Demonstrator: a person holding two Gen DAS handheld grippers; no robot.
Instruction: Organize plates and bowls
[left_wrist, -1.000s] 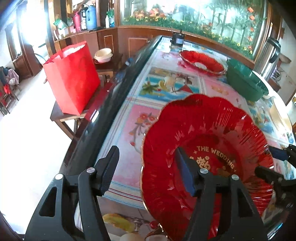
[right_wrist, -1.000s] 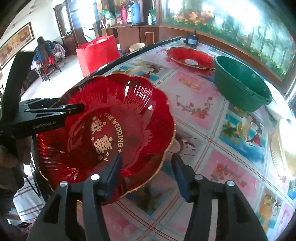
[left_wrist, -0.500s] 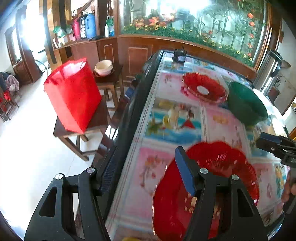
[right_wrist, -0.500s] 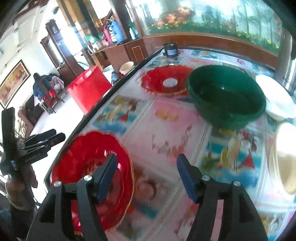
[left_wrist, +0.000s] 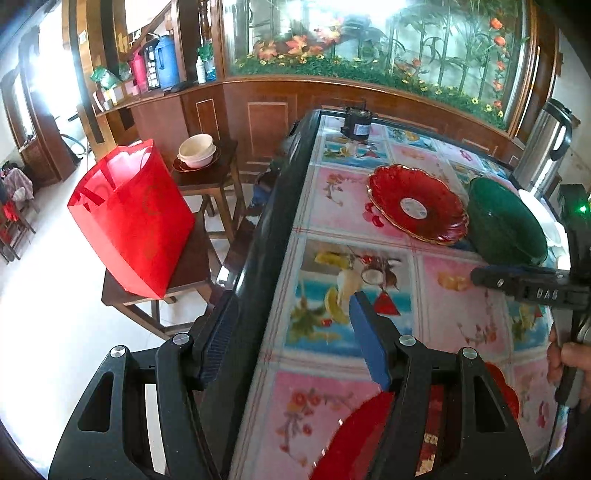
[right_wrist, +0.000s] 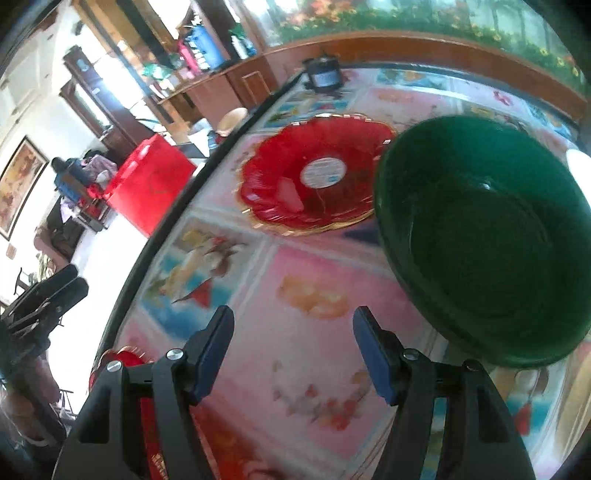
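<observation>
A red scalloped plate (left_wrist: 354, 432) lies on the table near its front edge, mostly under my left gripper (left_wrist: 291, 332), which is open and empty above it. It shows at the lower left of the right wrist view (right_wrist: 122, 363). A second red plate (left_wrist: 417, 203) (right_wrist: 317, 177) lies further back, touching a dark green bowl (left_wrist: 506, 225) (right_wrist: 487, 236). My right gripper (right_wrist: 293, 343) is open and empty, above the table just in front of the green bowl. It shows from the side in the left wrist view (left_wrist: 480, 275).
The table (left_wrist: 317, 206) has a picture-tile cloth and a dark left edge. A red bag (left_wrist: 129, 218) and stacked white bowls (left_wrist: 195, 151) stand on side tables to the left. A small black device (left_wrist: 356, 125) sits at the far end. A white plate (right_wrist: 578, 166) lies behind the green bowl.
Both grippers have let go of the near red plate, which now lies on the table. Both have lifted and moved forward; the right one now faces the green bowl.
</observation>
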